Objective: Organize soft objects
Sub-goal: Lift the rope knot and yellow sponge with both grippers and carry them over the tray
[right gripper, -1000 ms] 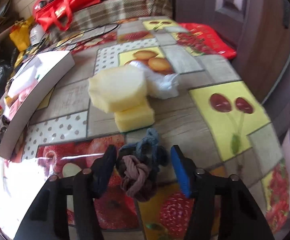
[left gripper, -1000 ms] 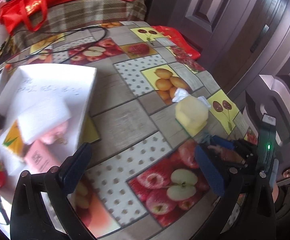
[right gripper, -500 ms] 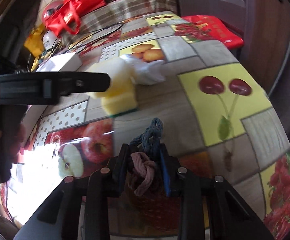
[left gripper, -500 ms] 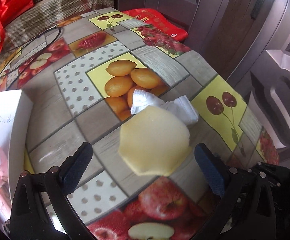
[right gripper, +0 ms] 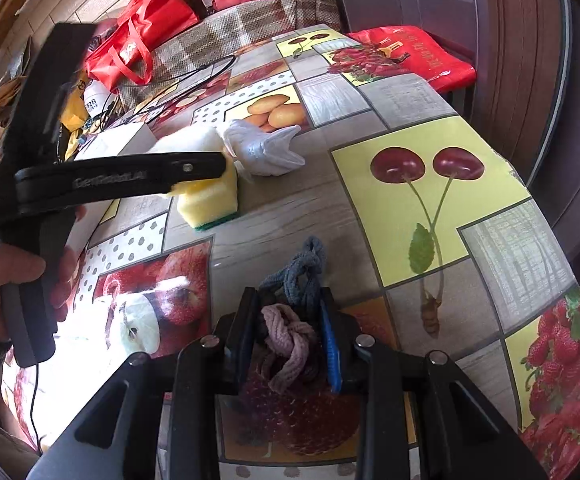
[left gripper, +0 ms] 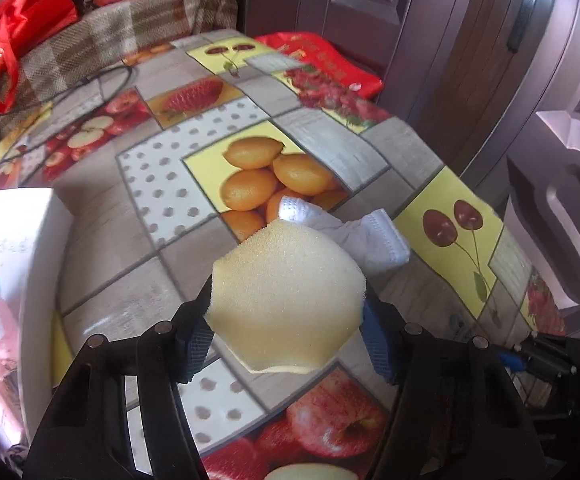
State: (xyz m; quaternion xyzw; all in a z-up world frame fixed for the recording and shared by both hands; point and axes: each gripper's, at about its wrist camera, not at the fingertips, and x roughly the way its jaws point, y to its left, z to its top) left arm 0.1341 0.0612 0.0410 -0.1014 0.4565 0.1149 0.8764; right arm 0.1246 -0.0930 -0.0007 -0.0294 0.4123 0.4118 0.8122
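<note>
The pale sponge sits dead centre between the left gripper's closing fingers on the table, while the right gripper clamps shut on its knotted rope.

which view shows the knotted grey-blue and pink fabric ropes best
The right wrist view: the knotted grey-blue and pink fabric ropes sit in plain sight, clamped in the right gripper. The left wrist view shows none of them, only black gripper parts at its right edge.
</note>
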